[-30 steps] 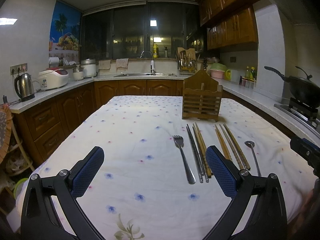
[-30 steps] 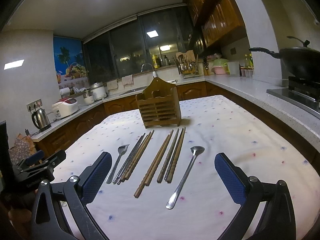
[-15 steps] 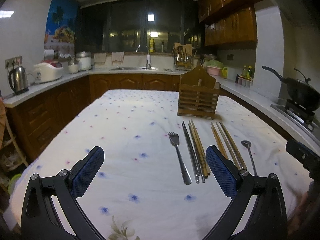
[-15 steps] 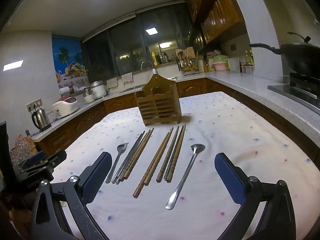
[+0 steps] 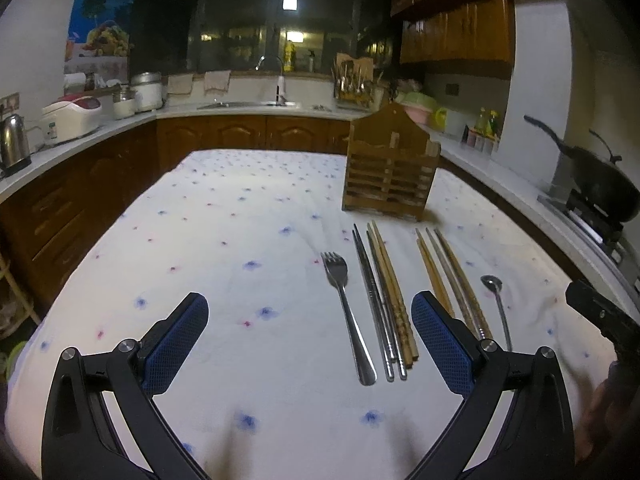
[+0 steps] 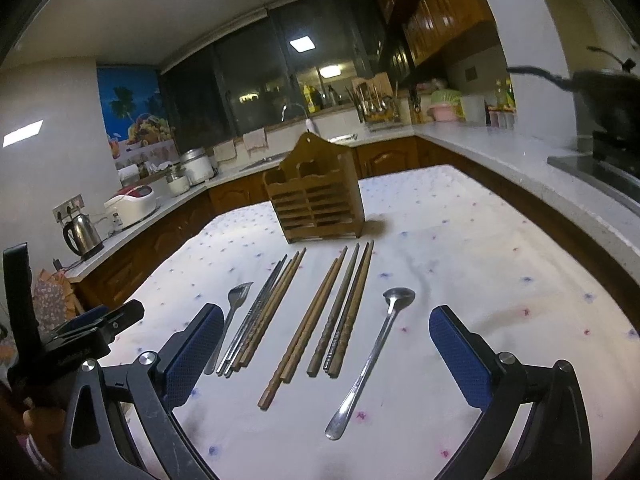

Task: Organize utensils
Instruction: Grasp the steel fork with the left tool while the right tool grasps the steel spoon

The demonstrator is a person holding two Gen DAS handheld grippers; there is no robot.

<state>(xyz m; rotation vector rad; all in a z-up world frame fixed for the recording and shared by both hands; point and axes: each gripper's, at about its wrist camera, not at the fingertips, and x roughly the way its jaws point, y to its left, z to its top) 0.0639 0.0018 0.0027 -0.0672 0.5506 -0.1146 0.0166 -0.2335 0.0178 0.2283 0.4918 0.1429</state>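
Observation:
A wooden utensil holder [image 5: 390,168] [image 6: 318,202] stands upright on the white flowered tablecloth [image 5: 224,240]. In front of it lie a steel fork [image 5: 346,308] [image 6: 232,316], steel chopsticks [image 5: 372,300], several wooden chopsticks [image 5: 394,300] [image 6: 316,320] and a long steel spoon [image 5: 498,304] [image 6: 376,352]. My left gripper [image 5: 310,340] hovers open low over the near cloth, the fork and chopstick ends between its fingers' line. My right gripper [image 6: 326,356] is open too, above the chopstick and spoon handles. Nothing is held.
Dark wood cabinets and pale counters ring the table. A kettle [image 5: 12,146] and rice cooker [image 5: 72,120] sit on the left counter, a black wok [image 5: 600,184] on the stove at right. The other hand-held gripper [image 6: 68,348] shows at the right view's left edge.
Both grippers have dipped and come nearer to the utensils, so the cutlery sits lower and larger in view. The utensils and holder have not moved.

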